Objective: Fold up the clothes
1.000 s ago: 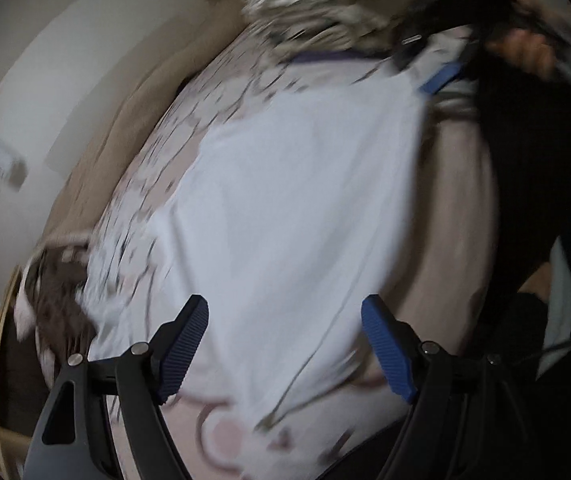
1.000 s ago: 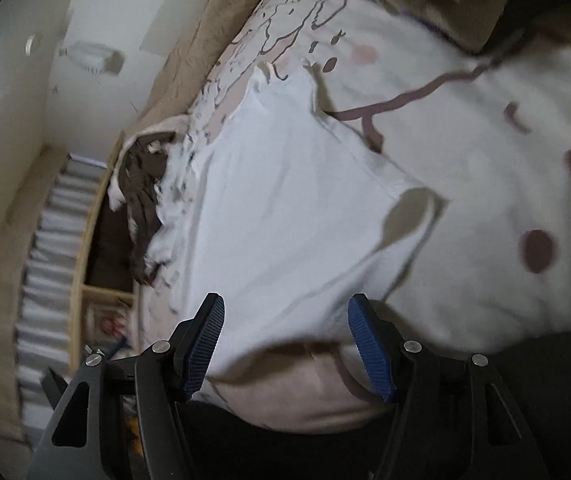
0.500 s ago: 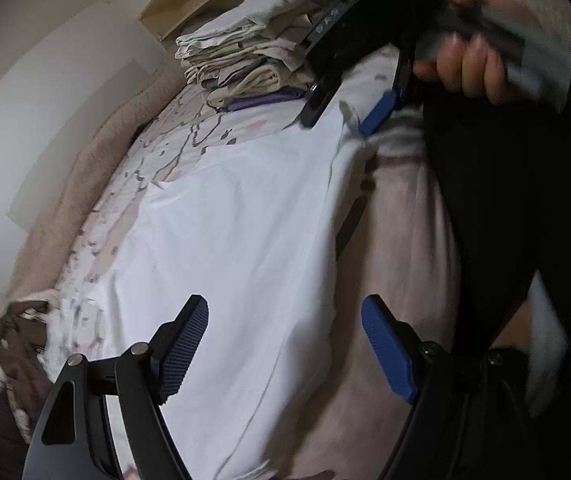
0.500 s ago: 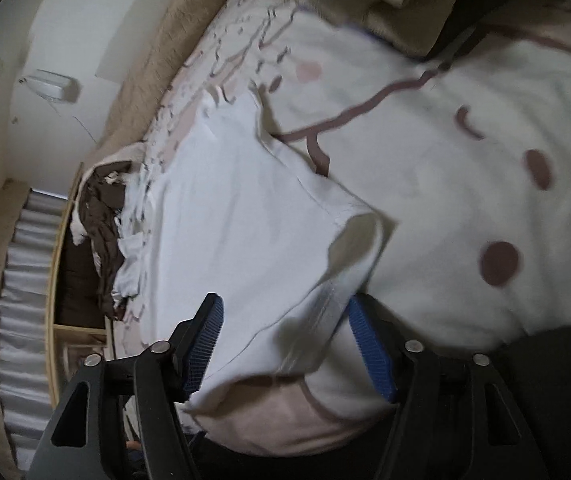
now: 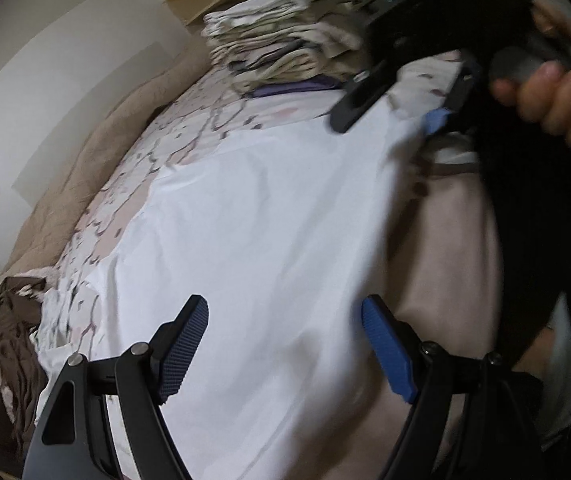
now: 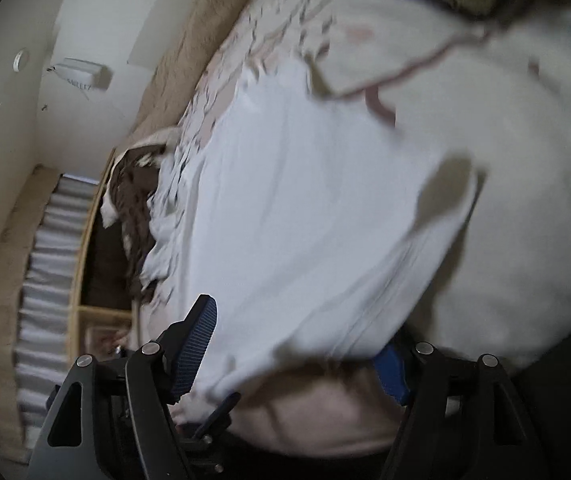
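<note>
A white garment (image 5: 269, 232) lies spread flat on a patterned bedsheet (image 5: 189, 128). My left gripper (image 5: 285, 344) is open and empty just above the garment's near edge. In the left wrist view my right gripper (image 5: 397, 108) is at the garment's far corner, held by a hand (image 5: 545, 96). In the right wrist view the white garment (image 6: 305, 208) fills the middle, with one corner folded over. My right gripper (image 6: 297, 344) is open, and the garment's near edge lies between its blue pads (image 6: 195, 340), covering part of the right pad.
A stack of folded clothes (image 5: 285, 44) sits at the far end of the bed. A brown crumpled garment (image 5: 9, 328) lies at the bed's left edge, also in the right wrist view (image 6: 133, 192). A beige blanket (image 5: 97, 148) runs along the wall. White curtains (image 6: 45, 280) hang beyond.
Both grippers have moved closer to the white garment. The garment's edge now lies between my right gripper's pads. The left gripper stays open over the near edge.
</note>
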Tool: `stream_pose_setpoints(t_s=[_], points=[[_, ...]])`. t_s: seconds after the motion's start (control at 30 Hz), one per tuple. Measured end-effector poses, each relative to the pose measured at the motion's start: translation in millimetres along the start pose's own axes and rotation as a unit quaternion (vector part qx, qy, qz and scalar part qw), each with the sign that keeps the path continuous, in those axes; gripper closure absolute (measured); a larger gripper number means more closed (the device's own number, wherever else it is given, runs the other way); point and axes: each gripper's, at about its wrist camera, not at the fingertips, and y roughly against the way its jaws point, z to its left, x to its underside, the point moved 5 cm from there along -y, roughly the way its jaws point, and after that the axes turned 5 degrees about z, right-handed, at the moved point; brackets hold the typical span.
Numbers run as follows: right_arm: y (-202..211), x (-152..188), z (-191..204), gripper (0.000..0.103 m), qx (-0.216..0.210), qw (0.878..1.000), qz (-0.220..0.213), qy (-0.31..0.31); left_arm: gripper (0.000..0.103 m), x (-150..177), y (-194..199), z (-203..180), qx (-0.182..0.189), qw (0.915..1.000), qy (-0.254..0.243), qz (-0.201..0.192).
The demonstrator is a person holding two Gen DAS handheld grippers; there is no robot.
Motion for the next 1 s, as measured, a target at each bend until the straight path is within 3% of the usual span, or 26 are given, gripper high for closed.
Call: stream_pose_setpoints(t_s=[0.03,0.13,0.17,0.27,0.37,0.43,0.57,0.63,0.7,0.87,1.0], points=[[0,0,2,0.030,-0.005,1.000,0.007,0.000,0.024,1,-2,6,-0.011,0.9999,0.009,0.000],[-1,2,19,0.030,-0.091,0.993,0.071,-0.019,0.024,5,-7,34,-0.036,0.9973,0.064,0.004],[-1,-1,22,0.030,-0.099,0.992,0.075,-0.022,0.024,7,-8,43,-0.039,0.9957,0.084,0.006],[-2,-12,27,0.030,-0.093,0.993,0.062,-0.024,0.024,16,-9,71,-0.036,0.9879,0.151,0.008],[-3,-23,32,0.030,-0.087,0.995,0.049,-0.026,0.024,21,3,77,-0.009,0.9841,0.177,-0.016],[-15,-17,33,0.030,-0.065,0.995,0.069,-0.033,0.021,19,7,72,0.001,0.9852,0.170,-0.024],[-31,12,12,0.030,-0.029,0.993,0.107,-0.048,0.018,11,-12,55,0.004,0.9917,0.128,0.005],[-35,16,4,0.050,-0.021,0.993,0.096,-0.060,0.018,7,-26,45,0.010,0.9944,0.102,0.023],[-40,15,-1,0.077,-0.021,0.993,0.087,-0.074,0.018,9,-35,36,0.021,0.9957,0.080,0.042],[-26,21,21,0.091,-0.039,0.995,0.078,-0.047,0.018,15,-27,23,0.077,0.9943,0.060,0.043],[-1,33,32,0.093,-0.046,0.993,0.095,-0.046,0.018,19,-24,5,0.127,0.9893,0.035,0.062]])
